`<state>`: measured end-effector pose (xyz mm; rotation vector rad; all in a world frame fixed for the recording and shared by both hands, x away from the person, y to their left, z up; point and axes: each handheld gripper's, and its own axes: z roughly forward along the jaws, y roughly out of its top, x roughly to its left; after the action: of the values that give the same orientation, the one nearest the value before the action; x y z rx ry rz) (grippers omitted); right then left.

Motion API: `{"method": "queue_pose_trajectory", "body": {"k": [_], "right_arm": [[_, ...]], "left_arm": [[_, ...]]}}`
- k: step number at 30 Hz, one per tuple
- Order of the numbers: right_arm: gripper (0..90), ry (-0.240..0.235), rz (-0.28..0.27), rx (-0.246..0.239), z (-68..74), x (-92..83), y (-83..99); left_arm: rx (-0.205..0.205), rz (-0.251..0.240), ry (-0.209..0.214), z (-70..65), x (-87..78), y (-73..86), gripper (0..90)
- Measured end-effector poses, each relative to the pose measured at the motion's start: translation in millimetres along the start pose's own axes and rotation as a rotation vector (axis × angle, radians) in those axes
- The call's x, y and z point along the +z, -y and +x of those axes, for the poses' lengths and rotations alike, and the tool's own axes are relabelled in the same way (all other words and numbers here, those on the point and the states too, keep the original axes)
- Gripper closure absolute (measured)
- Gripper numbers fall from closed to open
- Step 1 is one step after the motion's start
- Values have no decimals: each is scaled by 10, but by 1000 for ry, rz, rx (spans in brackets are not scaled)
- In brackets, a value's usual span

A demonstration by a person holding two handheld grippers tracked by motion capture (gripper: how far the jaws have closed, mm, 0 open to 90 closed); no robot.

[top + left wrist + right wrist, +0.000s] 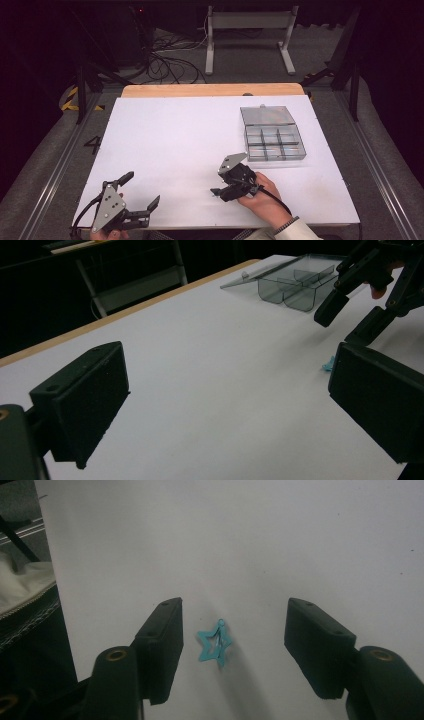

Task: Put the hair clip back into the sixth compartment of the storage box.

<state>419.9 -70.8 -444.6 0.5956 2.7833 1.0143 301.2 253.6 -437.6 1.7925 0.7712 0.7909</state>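
Item: teal star charm (215,647), lying flat on the white table (175,140) near-left of the clear compartment box (272,134), sitting ungripped between the right gripper (232,635) jaws; probably light, thin, rigid, best pinched across opposite points

A small teal star-shaped clip (215,647), an open outline with a hollow middle and a tiny loop at one point, lies flat on the white bench (250,540), its own short shadow beside it, well apart from the clear compartment box (272,135).
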Motion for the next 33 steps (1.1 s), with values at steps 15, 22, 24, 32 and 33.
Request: {"method": "queue_pose_trajectory", "body": {"k": [15, 22, 24, 32, 33], "right_arm": [[569, -31, 67, 19, -42, 142, 0], [651, -11, 103, 11, -37, 189, 4], [670, -9, 114, 13, -34, 212, 4], [747, -14, 127, 21, -39, 244, 7], [747, -14, 127, 21, -39, 244, 7]], "left_arm": [[3, 1, 2, -3, -1, 0, 36], [3, 2, 2, -3, -1, 0, 36], [3, 2, 3, -2, -1, -1, 36], [4, 2, 2, -2, -2, -1, 36], [3, 2, 3, -2, -2, -1, 36]]}}
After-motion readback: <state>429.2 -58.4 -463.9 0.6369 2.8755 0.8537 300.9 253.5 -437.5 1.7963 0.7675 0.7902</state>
